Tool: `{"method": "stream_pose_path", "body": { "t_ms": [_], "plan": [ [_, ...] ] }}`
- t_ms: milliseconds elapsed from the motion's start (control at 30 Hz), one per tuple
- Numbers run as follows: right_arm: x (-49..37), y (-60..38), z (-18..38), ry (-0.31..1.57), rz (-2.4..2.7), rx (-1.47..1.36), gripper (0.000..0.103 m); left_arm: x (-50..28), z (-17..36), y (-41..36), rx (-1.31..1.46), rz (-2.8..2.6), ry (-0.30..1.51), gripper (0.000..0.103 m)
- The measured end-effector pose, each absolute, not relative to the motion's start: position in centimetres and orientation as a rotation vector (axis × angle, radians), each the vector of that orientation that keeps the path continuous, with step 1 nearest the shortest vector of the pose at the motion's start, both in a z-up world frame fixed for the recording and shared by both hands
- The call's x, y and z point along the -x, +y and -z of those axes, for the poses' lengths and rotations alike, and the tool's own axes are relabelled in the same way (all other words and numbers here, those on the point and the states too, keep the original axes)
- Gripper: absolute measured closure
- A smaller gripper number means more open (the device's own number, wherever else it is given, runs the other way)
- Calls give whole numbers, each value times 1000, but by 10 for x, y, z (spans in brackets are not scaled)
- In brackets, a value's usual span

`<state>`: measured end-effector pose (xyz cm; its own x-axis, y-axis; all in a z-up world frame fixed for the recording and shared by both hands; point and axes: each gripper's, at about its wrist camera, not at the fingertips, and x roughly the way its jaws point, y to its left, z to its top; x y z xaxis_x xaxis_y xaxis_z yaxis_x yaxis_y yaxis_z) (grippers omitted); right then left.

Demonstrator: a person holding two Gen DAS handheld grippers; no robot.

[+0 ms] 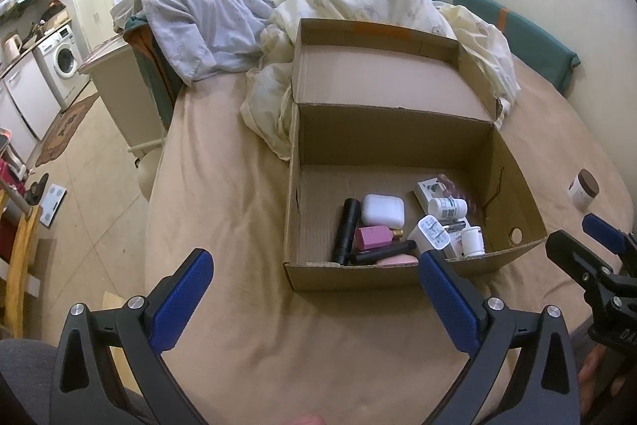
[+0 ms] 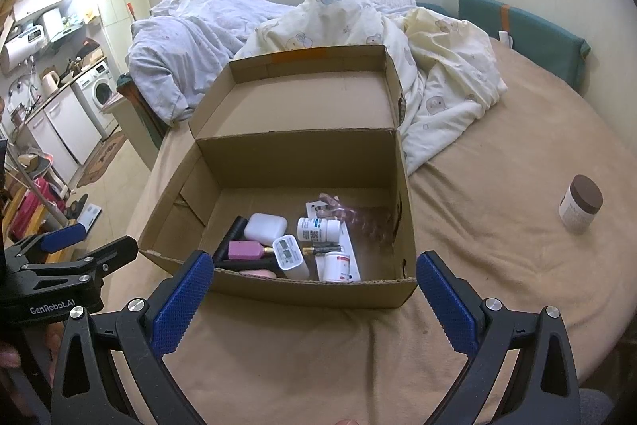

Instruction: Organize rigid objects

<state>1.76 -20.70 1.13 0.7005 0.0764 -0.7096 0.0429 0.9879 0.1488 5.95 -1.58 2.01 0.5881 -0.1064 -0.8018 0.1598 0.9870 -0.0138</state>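
Right now, both hand-held grippers hover over a bed covered with a tan blanket (image 2: 497, 245). The left gripper (image 1: 316, 295) has its blue-padded fingers spread wide and holds nothing. The right gripper (image 2: 314, 295) is likewise spread wide and empty.

Just beyond both tools sits an open brown cardboard box (image 2: 302, 158) with its lid flap folded back. Small items lie gathered in the near part of the box: a white rounded plastic case (image 2: 266, 227), a black cylindrical tube (image 1: 347, 230), a pink rectangular bottle with a gold cap (image 2: 249, 249), a white pill bottle with a blue label (image 2: 318, 229) lying on its side, a white rectangular charger block (image 2: 290, 253), and a small white upright jar (image 2: 336, 267).

Well apart from the box, on its right, a white jar with a brown lid (image 2: 580, 204) stands upright on the blanket. Behind the box lies a crumpled pale yellow duvet (image 2: 446, 78).
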Motion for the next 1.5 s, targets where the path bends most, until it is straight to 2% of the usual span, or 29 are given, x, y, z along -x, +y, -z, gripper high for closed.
{"method": "stream_pose_path", "body": {
  "t_ms": [1500],
  "plan": [
    [-16, -209, -11, 784, -23, -155, 0, -59, -21, -17, -60, 187, 940, 0]
  ]
}}
